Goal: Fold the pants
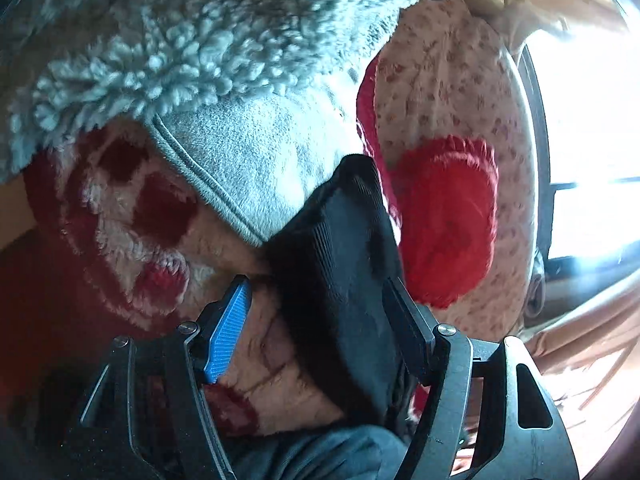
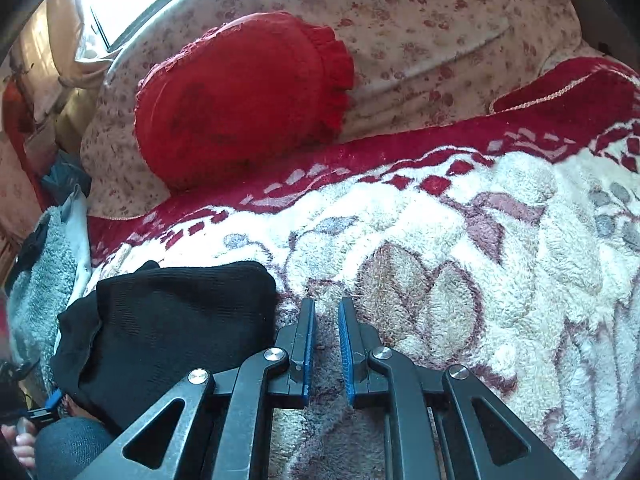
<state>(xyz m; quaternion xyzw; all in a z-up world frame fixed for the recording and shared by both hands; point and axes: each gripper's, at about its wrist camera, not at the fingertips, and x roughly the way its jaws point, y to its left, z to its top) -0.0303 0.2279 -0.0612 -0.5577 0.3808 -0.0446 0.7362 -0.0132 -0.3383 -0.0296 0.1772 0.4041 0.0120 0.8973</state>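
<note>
Landmark: the red-and-cream fleece blanket [image 2: 460, 216], which covers the bed.

Left wrist view: a grey fleece garment [image 1: 240, 160] is heaped over the blanket's upper left. The left gripper [image 1: 320, 320] has its jaws set well apart. The black pants [image 1: 344, 264] lie between them, resting on the blanket. Whether the pads touch the cloth cannot be told.

Right wrist view: the pants, a folded bundle, sit at the blanket's near left edge, with the grey garment just beside them on the left. The right gripper [image 2: 326, 344] is just right of the pants' right edge, jaws nearly together, nothing between them. To its right the blanket is open. A red pillow [image 2: 240, 96] lies beyond the blanket's far border.
</note>
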